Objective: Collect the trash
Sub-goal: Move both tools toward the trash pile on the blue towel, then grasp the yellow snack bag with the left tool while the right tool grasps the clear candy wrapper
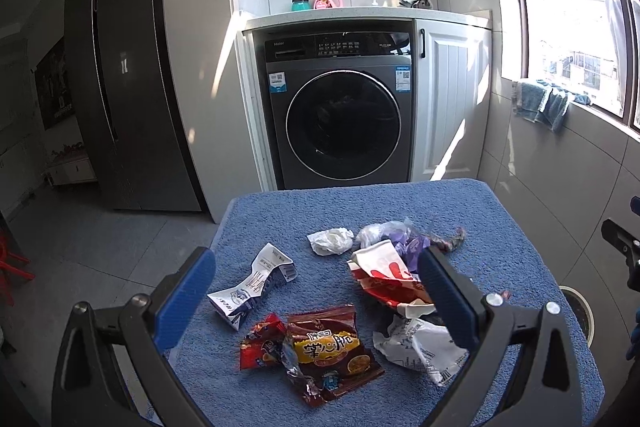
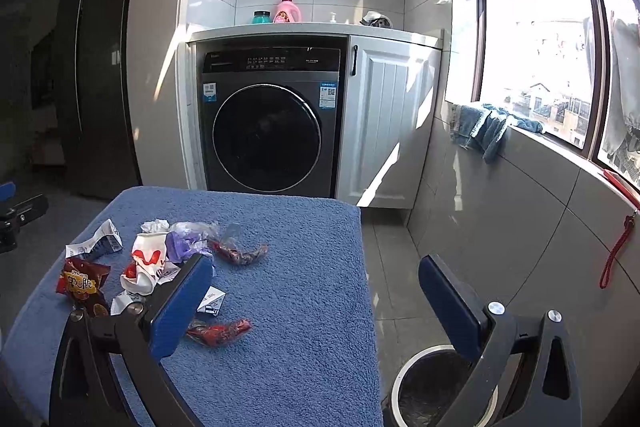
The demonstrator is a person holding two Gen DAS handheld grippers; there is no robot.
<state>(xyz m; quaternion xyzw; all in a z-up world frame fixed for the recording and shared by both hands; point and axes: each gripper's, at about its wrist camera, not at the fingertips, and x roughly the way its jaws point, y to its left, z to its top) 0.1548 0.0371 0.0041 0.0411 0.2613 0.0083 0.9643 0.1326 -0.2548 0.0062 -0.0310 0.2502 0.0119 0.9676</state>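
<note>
left wrist view: the left gripper [image 1: 316, 279] fills the lower frame, its two blue pads spread wide apart and holding nothing. between and beyond them lies trash scattered over a blue towel-covered table [image 1: 280, 215]. a flattened white milk carton [image 1: 252, 287] sits centre left, its long axis running from lower left to upper right. just below it, a brown snack wrapper [image 1: 328, 351] lies at lower centre, long axis tilted from upper left to lower right, touching a small red wrapper [image 1: 260, 345] on its left. a crumpled white tissue [image 1: 330, 241] rests above centre. a red and white paper bag [image 1: 384, 277] lies to the right, partly hidden by the right-hand pad, with purple plastic [image 1: 412, 247] touching its upper edge. a crumpled white packet [image 1: 416, 347] sits at lower right.

right wrist view: the right gripper [image 2: 316, 301] is also wide open and empty, one pad over the table's trash, the other over the floor. a round trash bin [image 2: 424, 383] stands at lower right, beside the table. a twisted red wrapper [image 2: 218, 331] lies lengthwise left to right near the left pad. a dark washing machine [image 2: 268, 131] stands behind.
</note>
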